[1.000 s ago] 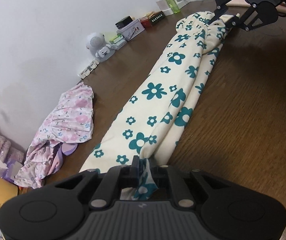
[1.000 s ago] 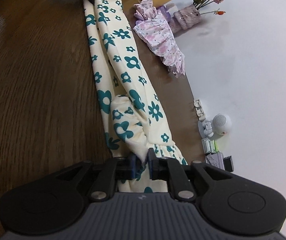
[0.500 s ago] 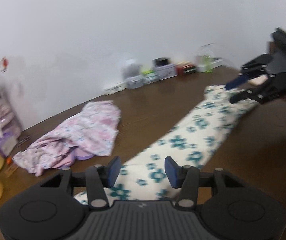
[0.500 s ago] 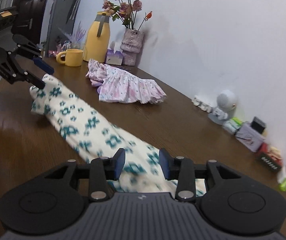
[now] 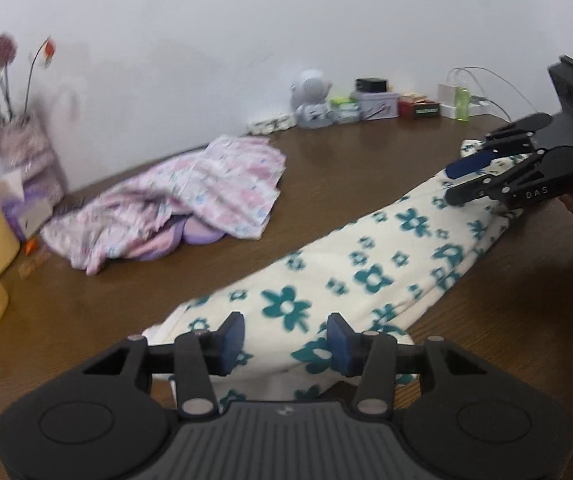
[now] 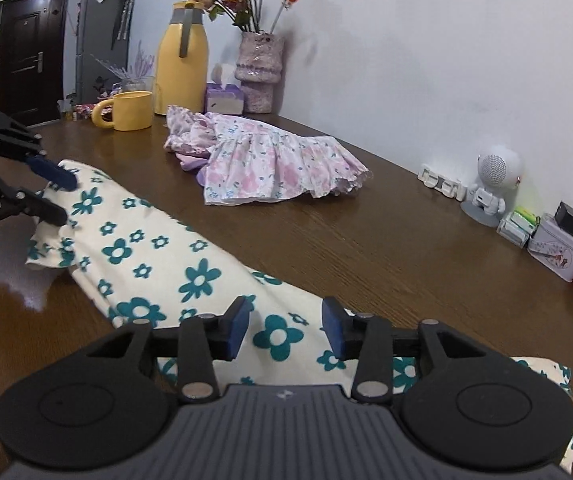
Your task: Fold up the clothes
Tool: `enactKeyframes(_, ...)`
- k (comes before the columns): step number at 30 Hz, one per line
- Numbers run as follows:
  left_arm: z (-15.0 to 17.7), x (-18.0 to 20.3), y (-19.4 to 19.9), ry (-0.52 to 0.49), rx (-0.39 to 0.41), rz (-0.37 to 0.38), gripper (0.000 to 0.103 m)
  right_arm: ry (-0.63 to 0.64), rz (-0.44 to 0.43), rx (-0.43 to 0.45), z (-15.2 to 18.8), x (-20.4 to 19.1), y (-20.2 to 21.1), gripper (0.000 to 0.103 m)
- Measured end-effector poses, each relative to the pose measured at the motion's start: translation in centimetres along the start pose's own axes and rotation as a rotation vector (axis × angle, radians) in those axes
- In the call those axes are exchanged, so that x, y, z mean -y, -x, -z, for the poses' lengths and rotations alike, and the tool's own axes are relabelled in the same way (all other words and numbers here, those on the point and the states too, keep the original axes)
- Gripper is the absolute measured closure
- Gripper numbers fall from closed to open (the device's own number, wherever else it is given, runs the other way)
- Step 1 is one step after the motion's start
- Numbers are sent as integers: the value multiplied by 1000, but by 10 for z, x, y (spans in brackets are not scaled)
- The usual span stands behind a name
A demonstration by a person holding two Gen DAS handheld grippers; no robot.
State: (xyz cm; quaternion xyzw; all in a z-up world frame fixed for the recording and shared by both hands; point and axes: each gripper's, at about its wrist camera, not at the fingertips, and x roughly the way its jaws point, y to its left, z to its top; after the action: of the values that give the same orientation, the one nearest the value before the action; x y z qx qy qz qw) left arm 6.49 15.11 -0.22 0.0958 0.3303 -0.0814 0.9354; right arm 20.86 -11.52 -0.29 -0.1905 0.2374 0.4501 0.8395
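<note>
A cream garment with teal flowers lies as a long folded strip on the brown table; it also shows in the right wrist view. My left gripper is open and empty, just above one end of the strip. My right gripper is open and empty above the other end. Each gripper shows in the other's view: the right one over the far end, the left one likewise, both with jaws apart.
A pink floral dress lies crumpled by the wall, also in the right wrist view. A yellow jug, yellow mug, flower vase, white speaker figure and small boxes line the wall.
Both grippers let go of the flowered garment, opened, and lifted back. The garment now lies flat on the table as a folded strip.
</note>
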Motion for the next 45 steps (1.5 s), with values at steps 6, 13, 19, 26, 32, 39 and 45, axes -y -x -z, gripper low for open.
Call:
enactKeyframes(6,15,-13,-10,78,-44,36,58,-94,20,-55,15,16,-8,63)
enactKeyframes(13,19,-16,-11,123,-47,37,58,-135,35,-53,30,30,-4,63)
enactKeyframes(19,19,-13,-12,131,-55,13,58,-154,79,-30,40,51,16,59)
enactKeyframes(26,19,-10,-13,146,-62,-17,57,-230,211,-45,65,97,38,58)
enactKeyframes(32,17,-9,-13,162,-74,-40,53,-251,229,-43,79,114,51,53)
enactKeyframes(39,17,-8,-15,187,-80,-76,48,-306,212,-53,85,116,55,54)
enactKeyframes(45,7,-4,-13,155,-88,-102,49,-365,179,10,77,128,81,53)
